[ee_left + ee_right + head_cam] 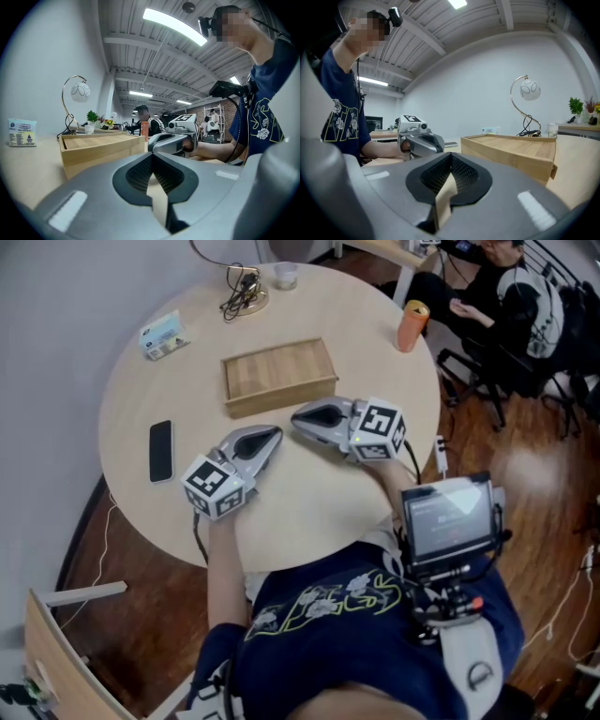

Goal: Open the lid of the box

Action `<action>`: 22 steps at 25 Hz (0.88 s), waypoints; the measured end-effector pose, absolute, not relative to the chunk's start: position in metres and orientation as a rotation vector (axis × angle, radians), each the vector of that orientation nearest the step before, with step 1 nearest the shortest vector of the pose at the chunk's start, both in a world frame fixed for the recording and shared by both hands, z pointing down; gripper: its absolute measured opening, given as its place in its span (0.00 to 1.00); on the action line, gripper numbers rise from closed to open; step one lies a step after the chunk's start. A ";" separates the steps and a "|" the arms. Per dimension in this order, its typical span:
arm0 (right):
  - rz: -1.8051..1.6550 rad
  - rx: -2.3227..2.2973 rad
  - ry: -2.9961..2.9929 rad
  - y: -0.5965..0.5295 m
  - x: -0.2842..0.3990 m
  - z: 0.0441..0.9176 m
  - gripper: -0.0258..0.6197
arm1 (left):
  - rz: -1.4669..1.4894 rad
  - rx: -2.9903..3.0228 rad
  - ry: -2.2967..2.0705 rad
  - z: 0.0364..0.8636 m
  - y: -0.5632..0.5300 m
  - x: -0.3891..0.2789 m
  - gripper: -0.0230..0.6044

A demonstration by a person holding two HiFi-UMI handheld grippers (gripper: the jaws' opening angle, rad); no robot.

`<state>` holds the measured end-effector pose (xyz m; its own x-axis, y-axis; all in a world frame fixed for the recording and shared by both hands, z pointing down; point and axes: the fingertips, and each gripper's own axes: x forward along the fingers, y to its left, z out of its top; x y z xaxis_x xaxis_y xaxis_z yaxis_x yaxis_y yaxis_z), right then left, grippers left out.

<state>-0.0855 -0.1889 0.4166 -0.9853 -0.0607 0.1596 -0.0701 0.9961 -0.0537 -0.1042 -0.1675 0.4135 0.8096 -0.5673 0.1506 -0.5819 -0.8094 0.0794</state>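
The box's point(278, 374) lid seam is hard to make out: from the head view only a pale wooden top inside a raised rim shows, and in both gripper views its far side is hidden. The person's body cuts off the near edge of the table point(309, 507).

The box lies shut near the middle of the round table, long side facing the person. Both grippers rest on the table just near of it, with a thin strip of table between them and its near side. The left gripper point(274, 435) points far and right toward the box's near side. The right gripper point(298, 416) points left, by the box's near right corner. The 2 tips are close together. The left gripper's point(152, 161) jaws are closed together with nothing between them, and the box point(101, 147) stands to their left. The right gripper's point(451, 161) jaws are also closed and empty, and the box point(511, 150) stands to their right.

A phone point(161, 451) lies at the left, well apart from the box. A small packet point(164, 336) sits far left, a lamp point(246, 292) and a cup point(285, 276) at the far edge, and an orange can point(412, 325) far right. Nothing lies between the grippers and the box. Another person point(487, 296) sits beyond the table.
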 end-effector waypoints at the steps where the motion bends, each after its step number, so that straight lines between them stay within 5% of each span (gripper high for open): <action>1: 0.091 0.098 -2.977 -0.188 -0.085 0.417 0.07 | 0.183 2.867 -0.926 0.414 -0.167 -0.104 0.04; 22: 0.093 0.118 -2.979 -0.191 -0.085 0.418 0.07 | 0.187 2.855 -0.958 0.415 -0.169 -0.107 0.04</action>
